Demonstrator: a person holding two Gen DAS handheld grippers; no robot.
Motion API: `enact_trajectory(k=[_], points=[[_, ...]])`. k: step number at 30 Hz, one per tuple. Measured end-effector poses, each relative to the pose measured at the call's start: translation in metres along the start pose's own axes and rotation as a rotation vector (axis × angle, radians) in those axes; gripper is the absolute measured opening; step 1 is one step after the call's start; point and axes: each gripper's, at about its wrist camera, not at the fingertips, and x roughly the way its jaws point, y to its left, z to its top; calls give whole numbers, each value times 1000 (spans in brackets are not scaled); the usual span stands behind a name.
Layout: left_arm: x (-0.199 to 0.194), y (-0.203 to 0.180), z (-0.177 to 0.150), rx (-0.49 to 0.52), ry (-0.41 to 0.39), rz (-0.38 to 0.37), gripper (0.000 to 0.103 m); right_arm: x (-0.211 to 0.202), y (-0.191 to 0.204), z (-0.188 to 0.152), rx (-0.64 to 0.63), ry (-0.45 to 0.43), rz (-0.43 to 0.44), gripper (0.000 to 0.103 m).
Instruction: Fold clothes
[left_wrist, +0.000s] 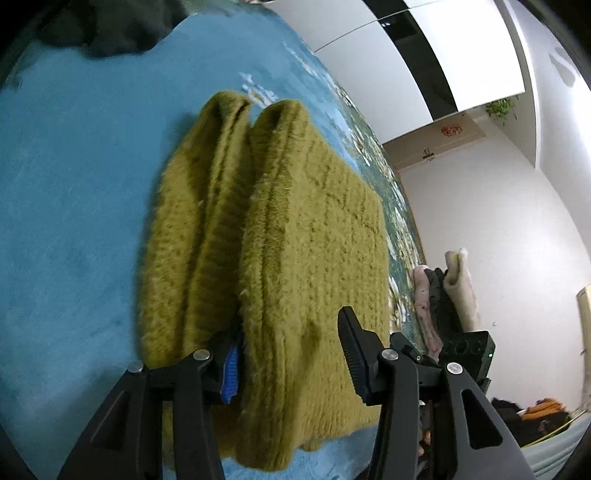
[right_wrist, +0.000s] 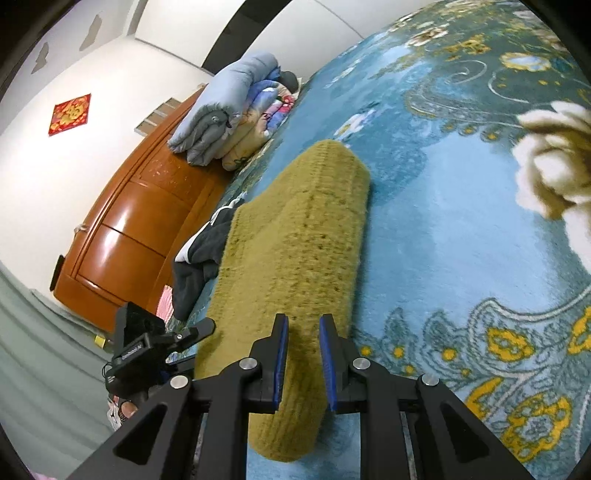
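Note:
An olive-green fuzzy knit sweater (left_wrist: 288, 236) lies folded in thick layers on a blue floral blanket (left_wrist: 74, 184). My left gripper (left_wrist: 291, 362) is open and straddles the top folded layer at its near edge; the left finger is tucked in the crease between layers. In the right wrist view the same sweater (right_wrist: 295, 240) is a long folded bundle on the blanket (right_wrist: 461, 221). My right gripper (right_wrist: 301, 362) is shut on the sweater's near edge, with the fabric pinched between the blue pads.
A dark garment (left_wrist: 110, 26) lies at the blanket's far end. A dark navy garment (right_wrist: 199, 254) lies beside the sweater. Folded quilts (right_wrist: 229, 110) stack near a brown wooden cabinet (right_wrist: 140, 221). A cream fluffy item (right_wrist: 554, 158) is at the right. Clothes hang (left_wrist: 443, 295) beyond the blanket's edge.

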Motion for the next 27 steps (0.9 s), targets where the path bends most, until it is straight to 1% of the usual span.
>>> enact_trajectory(k=[1, 3, 5, 7, 10, 11, 12, 14, 16, 17, 18, 19, 23, 25, 27], points=[[0, -3, -1, 9, -5, 14, 20, 0, -2, 0, 10, -1, 1, 20], [1, -10, -2, 25, -15, 39, 19, -2, -5, 0, 20, -3, 4, 20], [-4, -15, -3, 36, -31, 40, 18, -3, -5, -1, 20, -5, 2, 20], [-16, -25, -3, 54, -58, 9, 18, -4, -4, -1, 14, -8, 6, 20], [-45, -39, -5, 90, -120, -64, 18, -6, -3, -2, 9, -15, 15, 20], [-54, -40, -6, 101, -137, -62, 18, -7, -3, -3, 8, -17, 17, 20], [-60, -38, -8, 107, -148, -48, 18, -8, -2, -3, 6, -19, 20, 20], [-60, -21, -11, 87, -141, 18, 18, -9, -2, -3, 3, -24, 26, 20], [-44, 11, -17, 3, -92, 70, 18, -9, -2, -4, 3, -23, 28, 20], [-34, 26, -21, -46, -69, 80, 18, -9, -1, -4, 3, -20, 27, 20], [-29, 37, -25, -81, -68, 66, 18, -8, -1, -4, -1, -15, 26, 20], [-29, 38, -27, -82, -82, 52, 18, -7, 0, -5, -6, -10, 22, 20], [-31, 18, -24, 15, -78, 127, 18, -4, -2, -6, -6, 11, 11, 20], [-36, 9, -24, 56, -86, 130, 19, -3, -3, -6, -3, 15, 11, 20], [-42, 4, -22, 79, -97, 116, 20, -3, -3, -7, -6, 18, 9, 20]])
